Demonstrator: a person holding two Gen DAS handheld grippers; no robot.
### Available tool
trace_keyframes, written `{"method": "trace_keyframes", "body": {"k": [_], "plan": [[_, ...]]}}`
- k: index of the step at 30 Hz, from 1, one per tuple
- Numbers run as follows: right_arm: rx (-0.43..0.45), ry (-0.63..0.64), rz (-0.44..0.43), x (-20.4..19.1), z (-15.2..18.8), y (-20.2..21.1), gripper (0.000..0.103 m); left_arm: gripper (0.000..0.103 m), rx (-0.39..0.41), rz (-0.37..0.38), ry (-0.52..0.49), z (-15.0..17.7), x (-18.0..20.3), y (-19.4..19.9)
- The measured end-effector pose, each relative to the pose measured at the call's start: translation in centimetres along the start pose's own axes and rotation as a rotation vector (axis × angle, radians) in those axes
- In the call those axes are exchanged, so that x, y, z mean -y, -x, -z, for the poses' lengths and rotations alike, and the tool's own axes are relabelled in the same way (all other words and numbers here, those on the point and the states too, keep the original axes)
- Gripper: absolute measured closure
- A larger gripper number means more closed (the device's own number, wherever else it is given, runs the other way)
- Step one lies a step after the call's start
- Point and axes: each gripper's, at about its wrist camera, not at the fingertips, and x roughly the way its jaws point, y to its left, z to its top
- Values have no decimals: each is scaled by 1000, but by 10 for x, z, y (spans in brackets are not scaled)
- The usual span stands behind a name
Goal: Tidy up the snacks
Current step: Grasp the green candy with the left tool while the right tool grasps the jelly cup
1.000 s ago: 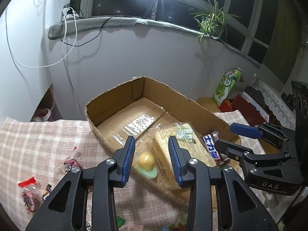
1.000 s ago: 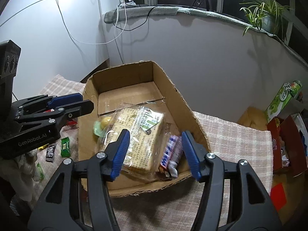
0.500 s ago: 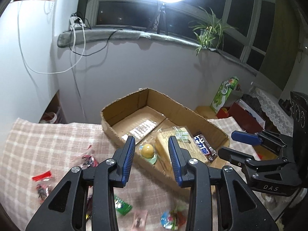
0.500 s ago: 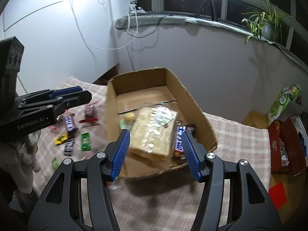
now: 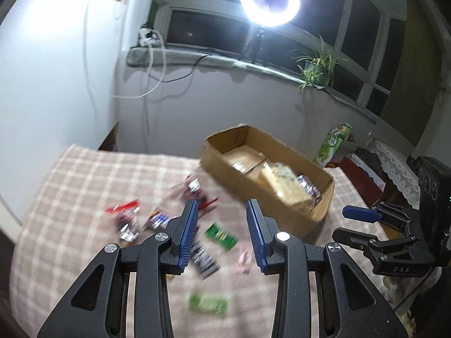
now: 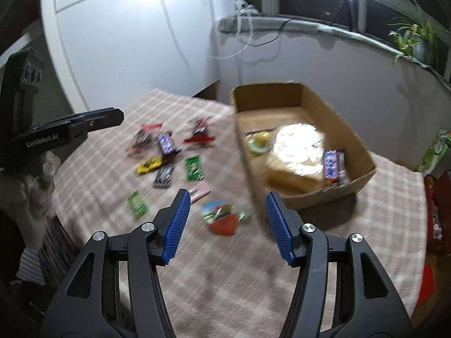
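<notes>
Both grippers tilt down over cloth point(image 6: 352, 225), empty: right gripper point(image 6: 225, 219) spread, left gripper point(image 5: 221, 225) w/ narrower gap. Box point(image 6: 363, 152) at 1 o'clock, loose snacks point(image 6: 166, 166) at 11; labels blurred

Black left claw point(image 5: 221, 211) and right claw point(image 6: 225, 200) — ribbed blue pads, silver screws, white lettering.

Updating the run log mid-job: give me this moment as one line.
left gripper: open, empty | right gripper: open, empty | cardboard box: bread bag, candy bars inside | loose snacks: on checked cloth
</notes>
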Motion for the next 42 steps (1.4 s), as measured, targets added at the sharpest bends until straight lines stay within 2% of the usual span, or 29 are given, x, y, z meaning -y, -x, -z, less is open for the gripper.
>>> {"method": "trace_keyframes", "body": {"k": [7,12,19,28,34,42], "plan": [[-69,40,-30,-15,12,-30,45,69,-68,10,48,44,-16,13],[-109,42,-44,-17,16,-47,52,69,-182,53,71,85,-10,3],[-139,30,-29,-13,15,-69,54,69,-265,80,124,110,-12,-16],[-163,21,-13,-8,16,-88,54,69,-274,85,127,106,-9,-31],[-166,11,-10,-6,17,-93,54,69,-263,58,107,99,-6,-40],[-162,13,-3,-6,16,-96,55,57,-239,-25,34,92,2,-54]]}}
